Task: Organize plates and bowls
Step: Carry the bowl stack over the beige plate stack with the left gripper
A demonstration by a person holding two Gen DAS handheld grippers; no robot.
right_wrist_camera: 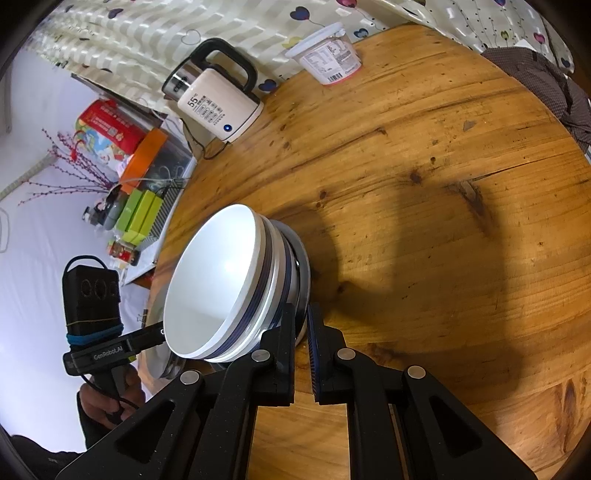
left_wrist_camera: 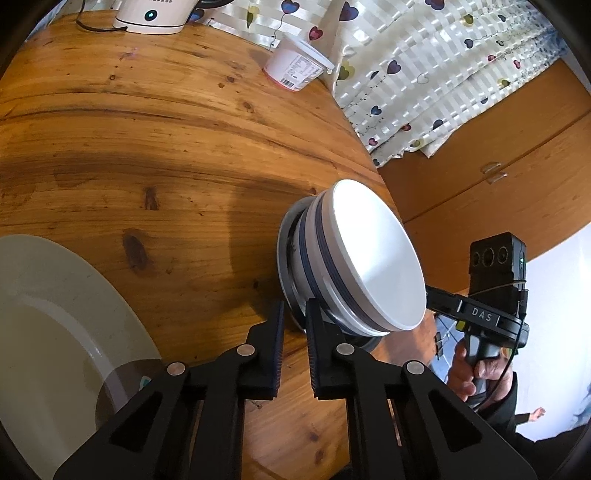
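Note:
A stack of white bowls with dark blue bands (left_wrist_camera: 369,258) (right_wrist_camera: 207,288) sits nested in a shallow grey metal dish (left_wrist_camera: 286,258) (right_wrist_camera: 304,269) near the edge of the round wooden table (left_wrist_camera: 147,147). My left gripper (left_wrist_camera: 295,317) is shut on the dish's rim on one side. My right gripper (right_wrist_camera: 301,325) is shut on the same rim from the opposite side. Each hand-held gripper body shows in the other's view, with its fingertips hidden behind the bowls. A large cream plate (left_wrist_camera: 48,314) (right_wrist_camera: 157,354) lies on the table beside the left gripper.
A white electric kettle (right_wrist_camera: 218,107) (left_wrist_camera: 151,16) and a white lidded tub (right_wrist_camera: 328,59) (left_wrist_camera: 295,64) stand at the table's far side. A heart-patterned cloth (left_wrist_camera: 424,74) hangs behind, a dark checked cloth (right_wrist_camera: 546,81) lies at the far right. Boxes and clutter (right_wrist_camera: 140,210) lie beyond the table's edge.

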